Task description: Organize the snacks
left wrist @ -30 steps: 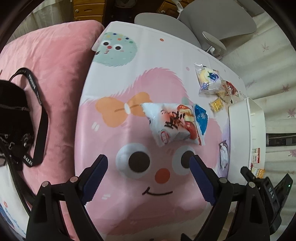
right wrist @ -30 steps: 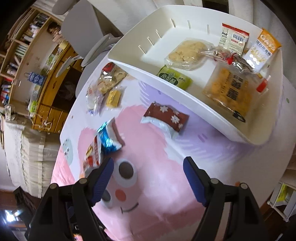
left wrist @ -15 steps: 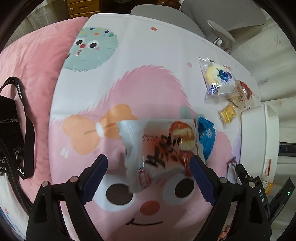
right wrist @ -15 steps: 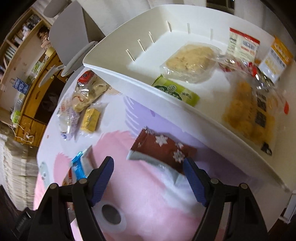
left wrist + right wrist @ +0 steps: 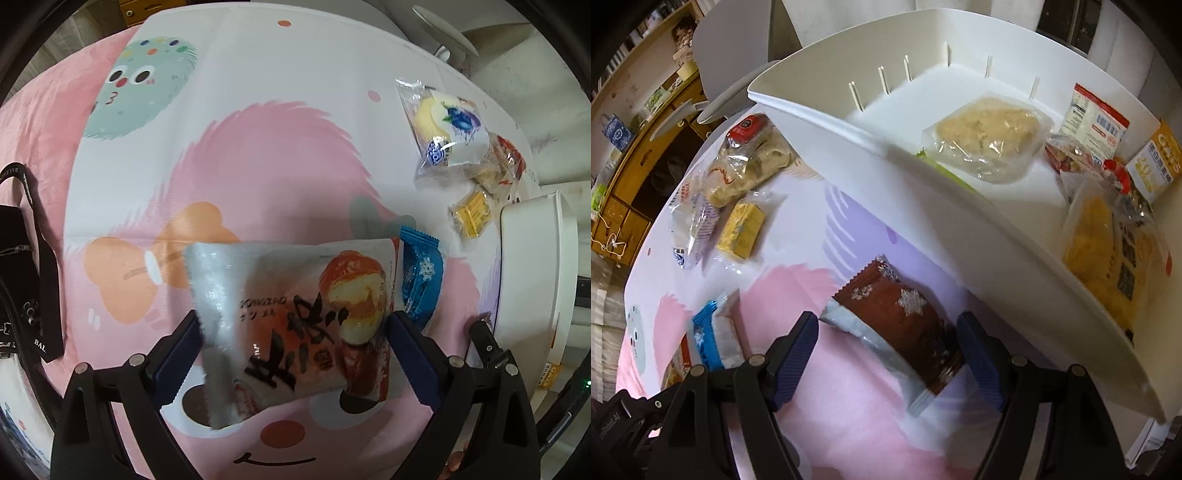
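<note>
Both grippers have come much closer to the table than one second ago, and each one now has a packet between its fingers. On the left wrist view, the left gripper (image 5: 293, 354) stands wide, with the white packet with red fruit print (image 5: 291, 328) filling the gap from one blue pad to the other; the pads are at its two edges, but I cannot tell if they already press it, so I judge the grasp is only being prepared. This packet lies partly over a blue wrapper (image 5: 421, 280), which probably is why the gripper comes from the near side. Farther away on the same tablecloth (image 5: 295, 122) lie a blueberry cake packet (image 5: 447, 125), a clear bag with a red label (image 5: 502, 162) and a small yellow snack (image 5: 472, 214), all close together. On the right wrist view, the right gripper (image 5: 886, 358) is also spread wide around a brown packet with snowflakes (image 5: 901, 321), not closed on it. Just behind this packet rises the white tray (image 5: 886, 147), which already holds several snacks. So I think the tray is the place for collecting, and these loose packets on the cloth wait for their turn.
</note>
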`<act>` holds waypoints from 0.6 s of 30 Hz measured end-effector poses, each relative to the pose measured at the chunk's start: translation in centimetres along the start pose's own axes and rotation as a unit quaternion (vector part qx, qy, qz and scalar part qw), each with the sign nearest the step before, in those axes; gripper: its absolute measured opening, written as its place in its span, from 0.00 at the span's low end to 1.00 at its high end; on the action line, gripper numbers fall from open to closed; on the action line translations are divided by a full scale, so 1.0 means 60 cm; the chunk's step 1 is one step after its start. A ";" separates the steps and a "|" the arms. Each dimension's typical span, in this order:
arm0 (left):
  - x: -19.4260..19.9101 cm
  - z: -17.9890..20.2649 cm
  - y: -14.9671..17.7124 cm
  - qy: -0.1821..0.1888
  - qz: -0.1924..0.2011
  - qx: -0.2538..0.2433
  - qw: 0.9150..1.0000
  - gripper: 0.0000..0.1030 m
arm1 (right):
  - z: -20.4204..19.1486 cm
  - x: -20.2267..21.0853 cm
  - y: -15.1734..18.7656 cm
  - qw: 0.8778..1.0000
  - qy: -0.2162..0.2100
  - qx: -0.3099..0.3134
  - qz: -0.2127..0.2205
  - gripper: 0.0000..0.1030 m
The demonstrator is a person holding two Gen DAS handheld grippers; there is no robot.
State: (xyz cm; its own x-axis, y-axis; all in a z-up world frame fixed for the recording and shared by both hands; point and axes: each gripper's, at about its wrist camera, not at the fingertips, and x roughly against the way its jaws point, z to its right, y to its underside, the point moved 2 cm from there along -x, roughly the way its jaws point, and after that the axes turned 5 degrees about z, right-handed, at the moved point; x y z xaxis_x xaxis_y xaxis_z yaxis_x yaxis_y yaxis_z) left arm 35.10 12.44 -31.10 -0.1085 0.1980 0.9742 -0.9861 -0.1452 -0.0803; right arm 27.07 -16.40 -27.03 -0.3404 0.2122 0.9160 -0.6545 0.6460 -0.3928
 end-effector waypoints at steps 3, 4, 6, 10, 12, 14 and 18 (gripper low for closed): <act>-0.018 0.009 0.002 -0.016 -0.018 -0.009 1.000 0.95 | -0.002 -0.005 -0.003 1.000 0.005 0.011 0.000 0.75; -0.020 0.015 0.001 -0.023 -0.015 -0.016 1.000 0.95 | -0.004 -0.005 -0.002 1.000 0.007 0.016 0.001 0.74; -0.023 0.021 0.001 -0.027 -0.014 -0.021 0.999 0.95 | -0.006 -0.004 -0.003 1.000 0.012 0.025 0.006 0.69; -0.029 0.034 0.001 -0.047 -0.014 -0.027 0.998 0.94 | -0.005 0.002 -0.006 0.999 0.019 0.032 0.019 0.46; -0.032 0.042 0.004 -0.067 -0.012 -0.032 0.997 0.90 | -0.004 0.002 -0.007 0.999 0.018 0.038 0.024 0.39; -0.029 0.051 0.005 -0.069 -0.007 -0.031 0.997 0.84 | -0.003 0.002 -0.010 0.999 0.012 0.041 0.023 0.37; -0.017 0.059 0.008 -0.065 0.000 -0.031 0.997 0.66 | -0.001 0.004 -0.009 0.999 0.001 0.044 0.017 0.36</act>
State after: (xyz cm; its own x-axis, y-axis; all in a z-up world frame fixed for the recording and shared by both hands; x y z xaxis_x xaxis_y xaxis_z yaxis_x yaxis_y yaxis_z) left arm 35.16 8.73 -31.39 -0.0946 0.0707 0.9930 -0.9925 -0.0837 -0.0886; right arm 27.39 -16.68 -26.60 -0.3625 0.2342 0.9021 -0.6999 0.5707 -0.4294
